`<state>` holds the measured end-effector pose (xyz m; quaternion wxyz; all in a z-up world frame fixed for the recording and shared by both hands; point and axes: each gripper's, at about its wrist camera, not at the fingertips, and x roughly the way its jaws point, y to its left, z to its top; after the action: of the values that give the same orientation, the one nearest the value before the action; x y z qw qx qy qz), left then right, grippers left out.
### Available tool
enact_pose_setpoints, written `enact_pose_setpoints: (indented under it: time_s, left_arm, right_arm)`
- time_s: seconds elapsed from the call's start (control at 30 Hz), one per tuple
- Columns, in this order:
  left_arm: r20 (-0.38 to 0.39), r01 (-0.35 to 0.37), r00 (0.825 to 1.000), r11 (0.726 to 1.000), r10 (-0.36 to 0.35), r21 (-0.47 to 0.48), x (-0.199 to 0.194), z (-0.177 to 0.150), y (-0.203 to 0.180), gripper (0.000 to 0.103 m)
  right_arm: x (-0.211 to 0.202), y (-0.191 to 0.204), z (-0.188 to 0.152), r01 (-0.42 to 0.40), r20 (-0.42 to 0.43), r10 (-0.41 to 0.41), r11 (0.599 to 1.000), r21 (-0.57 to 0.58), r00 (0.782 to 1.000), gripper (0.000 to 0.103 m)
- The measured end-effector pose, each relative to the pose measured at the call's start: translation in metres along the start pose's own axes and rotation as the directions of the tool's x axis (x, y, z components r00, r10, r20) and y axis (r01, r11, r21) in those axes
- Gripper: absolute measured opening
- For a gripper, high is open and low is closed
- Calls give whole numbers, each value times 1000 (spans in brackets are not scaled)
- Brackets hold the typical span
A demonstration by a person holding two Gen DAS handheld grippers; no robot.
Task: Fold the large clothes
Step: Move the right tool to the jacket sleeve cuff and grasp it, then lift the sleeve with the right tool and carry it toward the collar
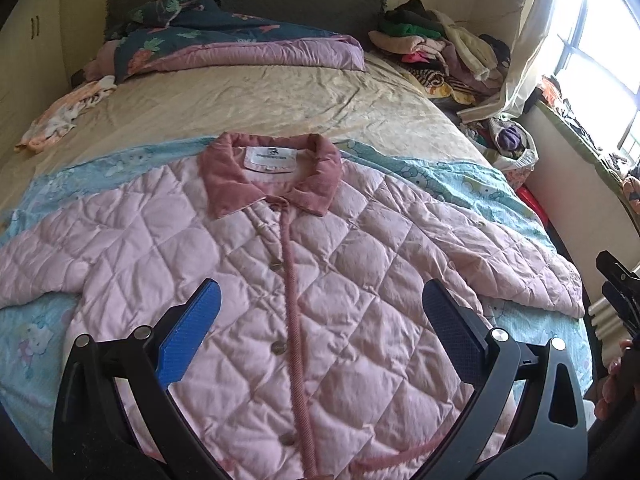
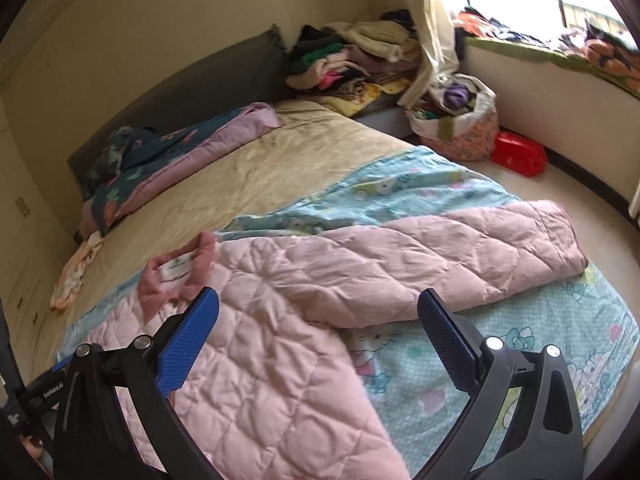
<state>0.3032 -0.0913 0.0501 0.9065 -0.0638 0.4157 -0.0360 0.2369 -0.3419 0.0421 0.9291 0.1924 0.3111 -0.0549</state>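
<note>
A pink quilted jacket [image 1: 248, 264] with a darker pink collar [image 1: 272, 176] lies front up and buttoned on a light blue cartoon sheet [image 1: 472, 184] on the bed, both sleeves spread out. My left gripper [image 1: 320, 320] is open and empty, above the jacket's lower front. In the right wrist view the jacket [image 2: 280, 320] lies with its right sleeve [image 2: 460, 256] stretched toward the bed's edge. My right gripper [image 2: 318, 332] is open and empty, above the spot where sleeve meets body. Part of the right gripper shows at the left wrist view's right edge [image 1: 620, 284].
A folded floral quilt [image 1: 224, 44] lies at the head of the bed, a small peach garment [image 1: 68, 116] at its left edge. Piles of clothes [image 1: 436, 52] sit at the far right. A fabric bag of clothes [image 2: 460, 120] and a red bag [image 2: 518, 154] stand on the floor.
</note>
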Motion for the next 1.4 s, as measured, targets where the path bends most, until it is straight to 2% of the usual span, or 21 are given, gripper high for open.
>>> enact_pose_setpoints:
  time_s: [0.23, 0.4, 0.67, 0.8, 0.93, 0.97, 1.1, 1.17, 1.27, 1.33, 1.37, 1.4]
  left_arm:
    - [-52, 1, 999, 1000, -1, -4, 39, 4, -13, 95]
    - [-101, 2, 995, 1000, -2, 1, 70, 0, -21, 95]
    - [-173, -29, 984, 999, 31, 12, 116, -5, -24, 95]
    - [-185, -38, 982, 999, 40, 18, 132, -2, -25, 95]
    - [-172, -48, 984, 998, 52, 32, 143, 6, -27, 95]
    - [-168, -51, 984, 998, 57, 38, 145, 8, -28, 95]
    - [-158, -42, 987, 999, 44, 17, 143, 14, -22, 95]
    - [-156, -25, 987, 1000, 27, 15, 139, 16, -20, 95]
    - [-148, -22, 989, 1000, 25, 23, 132, 17, -19, 95]
    - [-139, -32, 990, 999, 36, 36, 126, 17, -19, 95]
    - [-134, -35, 990, 998, 40, 42, 122, 18, -19, 95]
    - [-129, -33, 991, 998, 38, 44, 119, 18, -20, 95]
  right_arm:
    - [22, -49, 3, 85, -16, -84, 993, 87, 996, 99]
    - [42, -98, -1, 176, -49, -170, 968, 177, 984, 99]
    - [83, -189, -18, 321, -148, -286, 873, 366, 947, 99]
    - [102, -225, -24, 326, -184, -270, 827, 459, 945, 99]
    - [116, -250, -22, 333, -191, -273, 799, 501, 943, 99]
    - [119, -257, -21, 314, -182, -256, 791, 526, 949, 99]
    - [128, -277, -15, 307, -149, -274, 744, 594, 950, 98]
    - [130, -288, -14, 300, -119, -293, 714, 633, 949, 94]
    - [125, -297, -16, 299, -95, -321, 678, 672, 942, 65]
    - [121, -302, -16, 266, -62, -309, 678, 686, 949, 49]
    - [118, -302, -16, 250, -44, -304, 684, 685, 952, 46]
    - [115, -301, -14, 240, -29, -301, 695, 677, 953, 39]
